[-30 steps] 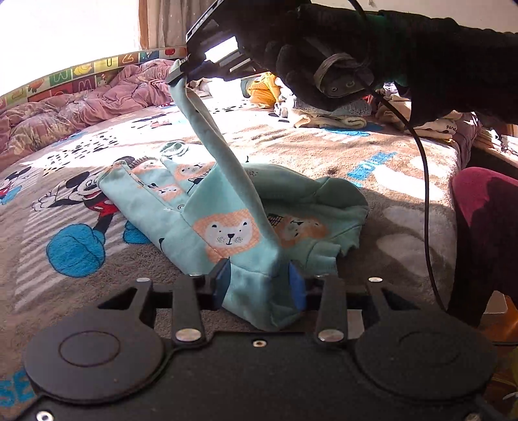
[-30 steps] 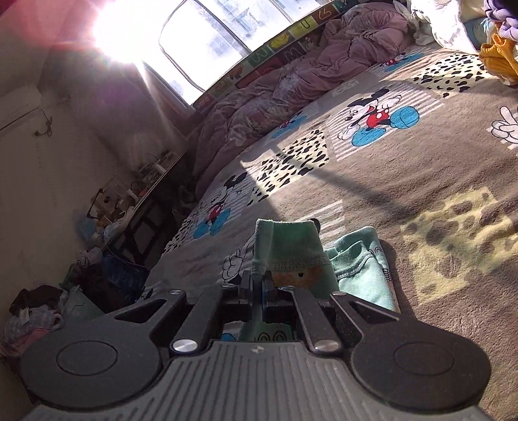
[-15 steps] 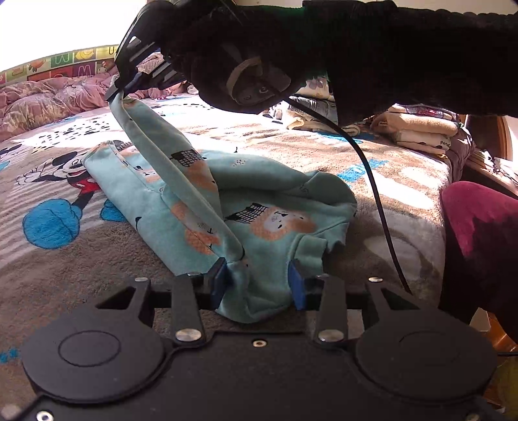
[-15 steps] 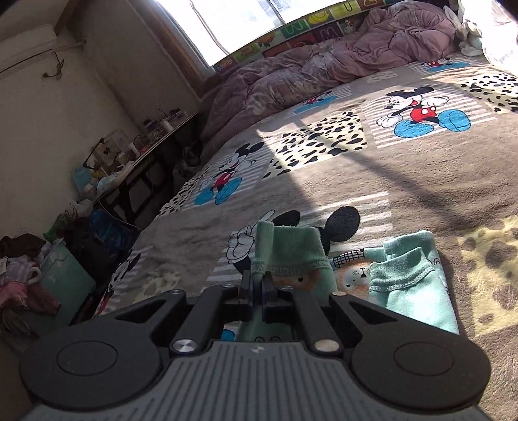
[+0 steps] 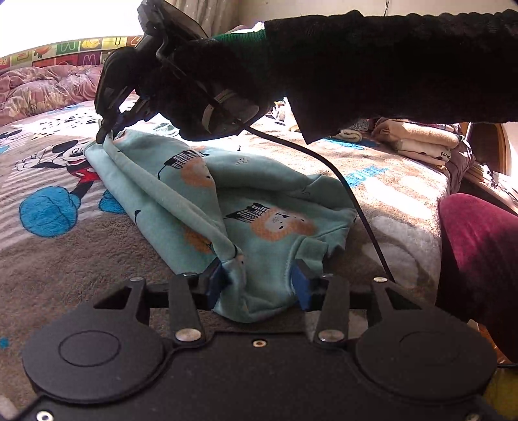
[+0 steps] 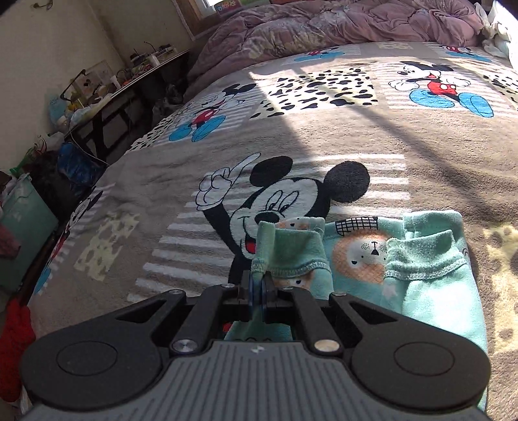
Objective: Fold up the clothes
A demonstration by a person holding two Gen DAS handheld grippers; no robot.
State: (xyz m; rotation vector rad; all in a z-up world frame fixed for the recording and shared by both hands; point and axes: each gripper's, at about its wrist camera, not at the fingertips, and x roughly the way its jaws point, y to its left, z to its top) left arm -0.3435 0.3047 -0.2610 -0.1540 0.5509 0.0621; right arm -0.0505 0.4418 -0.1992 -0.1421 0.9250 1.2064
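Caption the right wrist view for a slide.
Right gripper pinches the teal lion-print garment above a cartoon-mouse blanket.

A home bedroom: a bed spread with a cartoon-mouse blanket [image 6: 291,136], a rumpled pink duvet [image 6: 340,26] at its far end, folded clothes [image 5: 421,142] stacked on it, a cluttered side table [image 6: 129,84] beside it.

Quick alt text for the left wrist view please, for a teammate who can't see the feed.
The left gripper sits open around the near end of a teal lion-print garment lying on a cartoon-mouse blanket. Across it, the right gripper, held by a dark-sleeved arm, pinches the garment's far edge low over the bed. Folded clothes sit stacked behind.
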